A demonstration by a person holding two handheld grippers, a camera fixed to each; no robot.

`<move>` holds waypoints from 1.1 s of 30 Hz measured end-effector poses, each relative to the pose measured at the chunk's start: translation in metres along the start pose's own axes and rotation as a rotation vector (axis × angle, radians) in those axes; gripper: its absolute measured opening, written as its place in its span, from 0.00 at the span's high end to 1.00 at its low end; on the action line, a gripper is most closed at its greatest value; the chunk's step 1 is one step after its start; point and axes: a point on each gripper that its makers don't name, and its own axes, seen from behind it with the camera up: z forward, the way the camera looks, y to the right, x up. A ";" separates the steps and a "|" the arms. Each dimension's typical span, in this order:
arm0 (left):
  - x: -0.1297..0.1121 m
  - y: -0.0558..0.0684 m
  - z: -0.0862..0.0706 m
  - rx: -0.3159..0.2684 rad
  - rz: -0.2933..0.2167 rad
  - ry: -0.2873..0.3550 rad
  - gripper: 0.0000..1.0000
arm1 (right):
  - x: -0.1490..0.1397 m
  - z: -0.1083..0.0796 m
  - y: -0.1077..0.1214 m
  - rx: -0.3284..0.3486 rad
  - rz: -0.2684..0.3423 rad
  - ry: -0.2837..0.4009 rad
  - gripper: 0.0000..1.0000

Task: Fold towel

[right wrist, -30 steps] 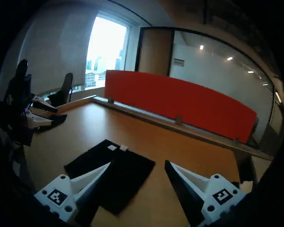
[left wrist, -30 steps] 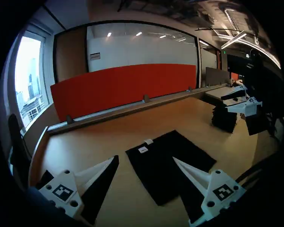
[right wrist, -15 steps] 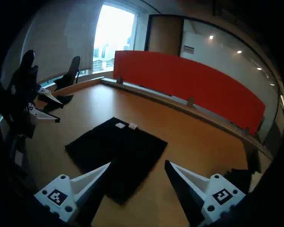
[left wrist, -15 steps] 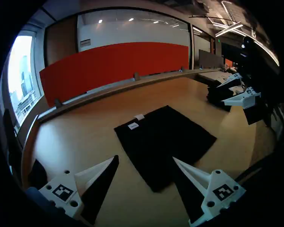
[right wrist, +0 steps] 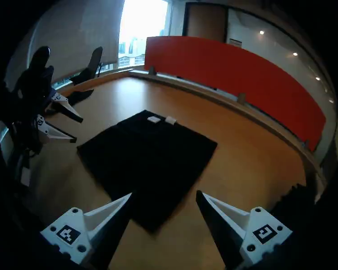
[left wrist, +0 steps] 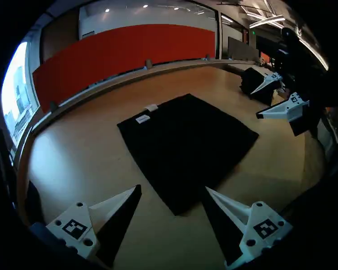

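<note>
A black towel lies flat on the wooden table, two white tags at its far edge. In the left gripper view my left gripper hovers open above the towel's near corner, nothing between its fingers. The right gripper appears farther off at the right, held by a dark-sleeved hand, fingers apart. In the right gripper view the same towel lies ahead, and my right gripper stands open over its near corner. The left gripper appears at the far left.
The wooden table stretches wide around the towel. A red partition runs along its far edge. A dark stack sits at the far right. Black chairs stand near the window.
Both grippers have tilted down and moved in toward the towel, which now looks larger and nearer. Both stay open. The towel has not moved.
</note>
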 end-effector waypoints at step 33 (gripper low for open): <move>-0.043 0.015 0.032 -0.070 0.007 -0.145 0.12 | -0.068 0.025 -0.022 0.116 -0.014 -0.159 0.07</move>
